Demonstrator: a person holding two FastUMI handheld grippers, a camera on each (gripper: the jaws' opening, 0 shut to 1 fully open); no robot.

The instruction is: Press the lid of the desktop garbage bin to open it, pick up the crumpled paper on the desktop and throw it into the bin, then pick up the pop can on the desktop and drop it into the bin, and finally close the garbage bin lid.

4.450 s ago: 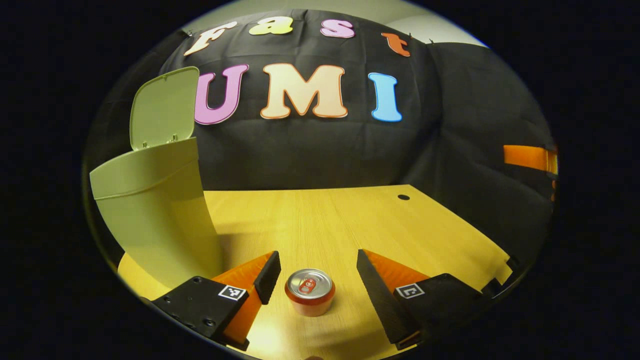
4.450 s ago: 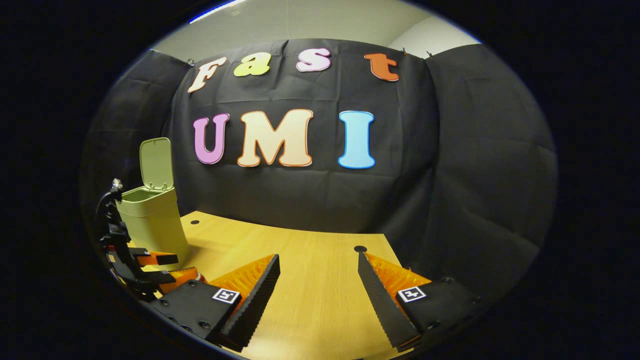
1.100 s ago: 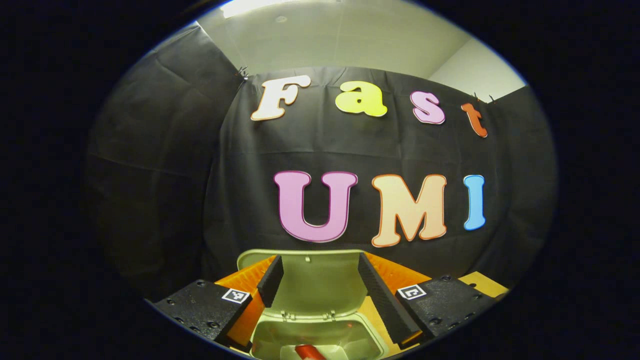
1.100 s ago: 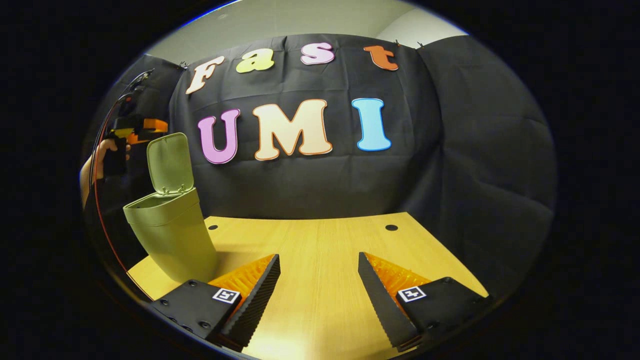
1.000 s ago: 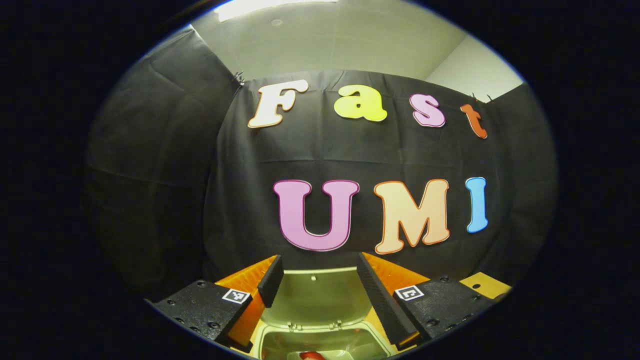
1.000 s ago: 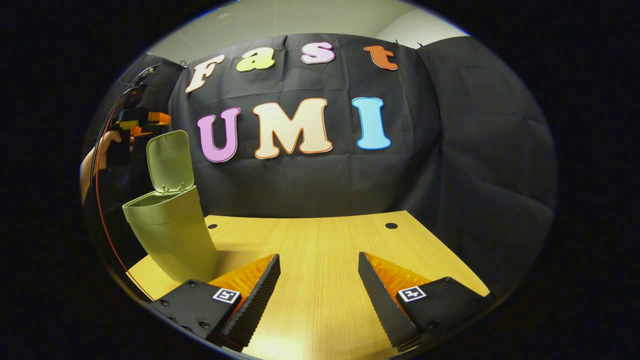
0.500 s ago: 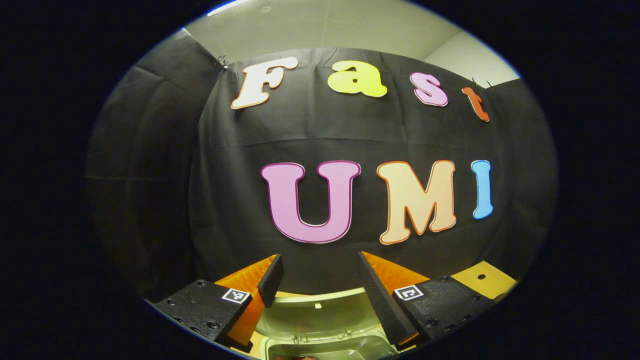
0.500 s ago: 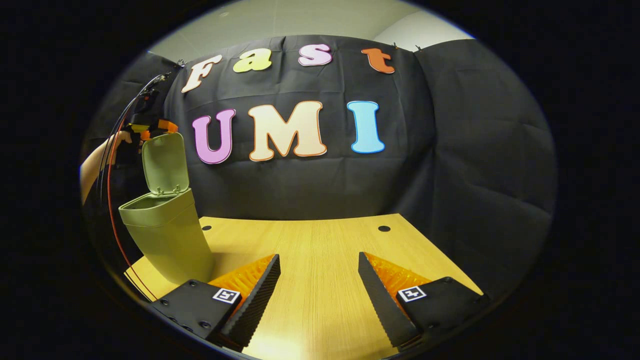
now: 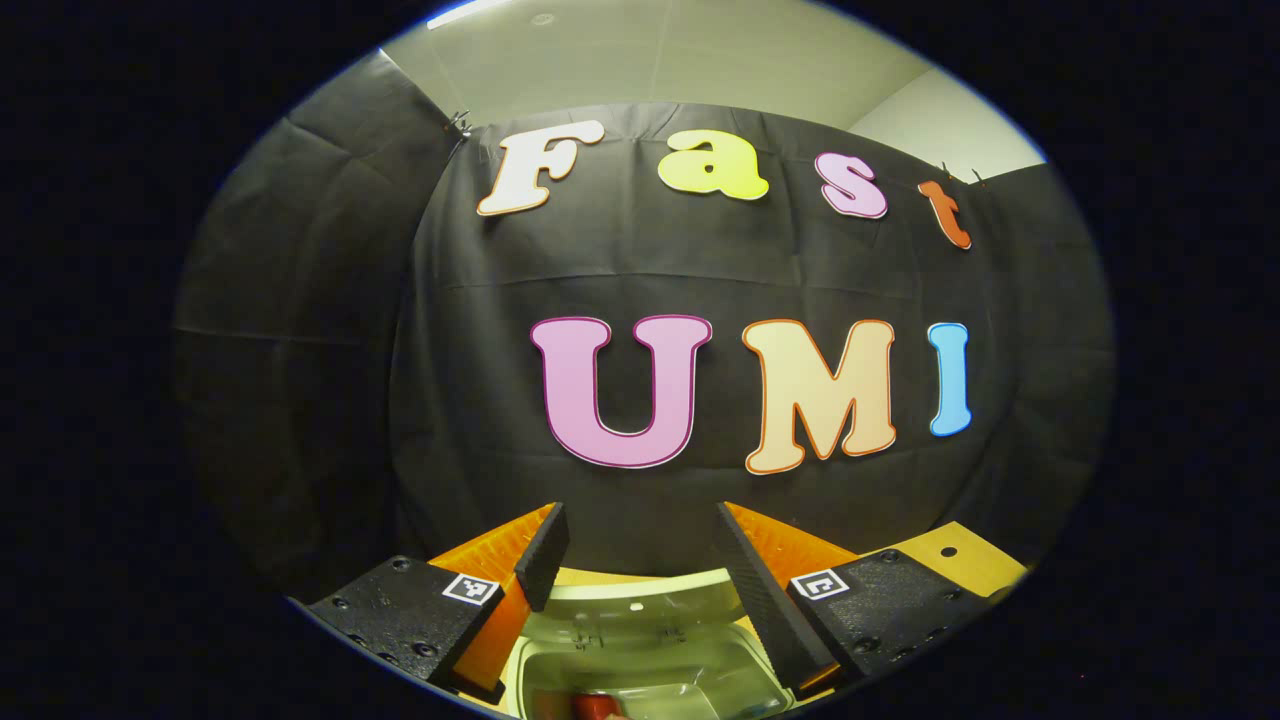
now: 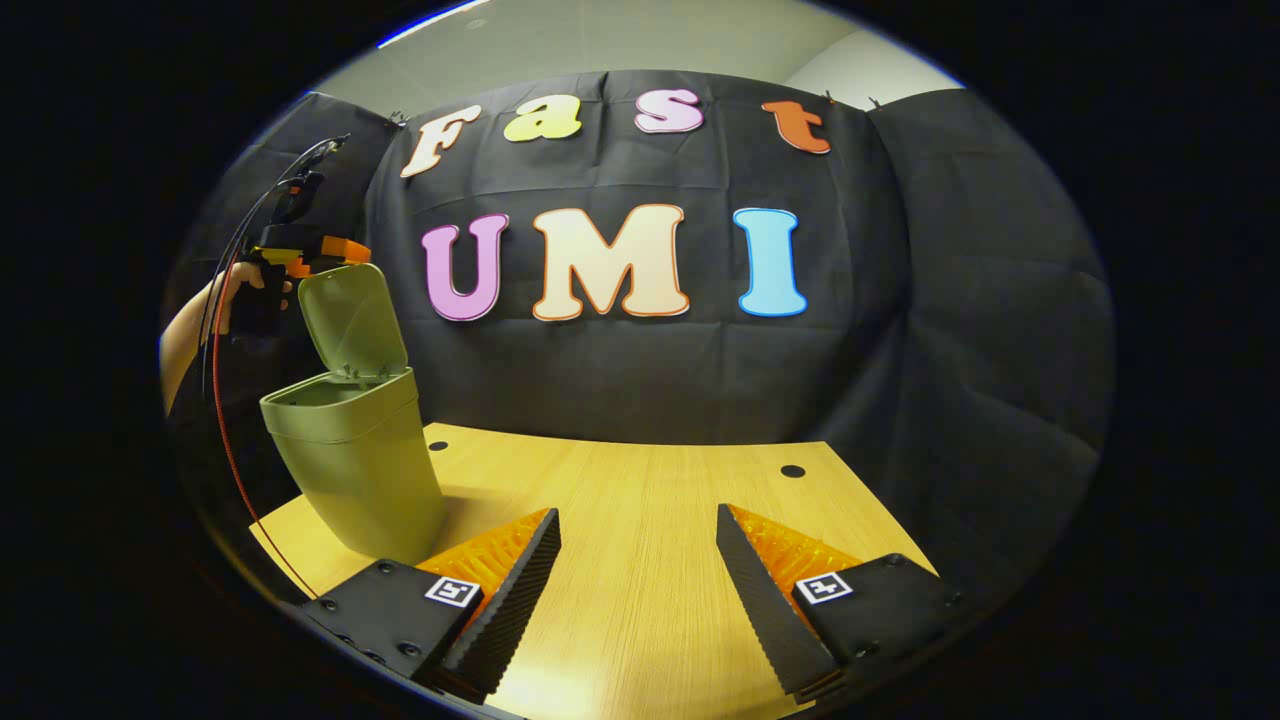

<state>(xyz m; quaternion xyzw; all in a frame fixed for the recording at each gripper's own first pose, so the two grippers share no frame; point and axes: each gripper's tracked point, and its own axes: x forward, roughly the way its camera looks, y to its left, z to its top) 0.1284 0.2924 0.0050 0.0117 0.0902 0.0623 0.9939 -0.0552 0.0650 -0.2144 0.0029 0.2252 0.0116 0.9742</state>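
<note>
The green bin (image 10: 355, 470) stands at the table's left end with its lid (image 10: 352, 320) raised and leaning a little over the opening. In the right gripper view, my left gripper (image 10: 330, 248), held by a hand (image 10: 232, 290), sits at the lid's top edge. In the left gripper view, my left gripper (image 9: 637, 535) is open, with the lid (image 9: 640, 600) low between its fingers and the bin's opening (image 9: 660, 675) beneath. The red pop can (image 9: 595, 706) lies inside the bin. My right gripper (image 10: 638, 560) stands open over the wooden table (image 10: 640, 500), holding nothing.
Two small round holes (image 10: 792, 470) mark the tabletop's far side. A cable (image 10: 225, 400) hangs from the left gripper down past the bin. The black cloth wall closes the table's back and right.
The can has gone from the table into the bin. Over the last second my left gripper rose and moved forward over the lid's top edge, and the lid has tipped slightly toward the opening.
</note>
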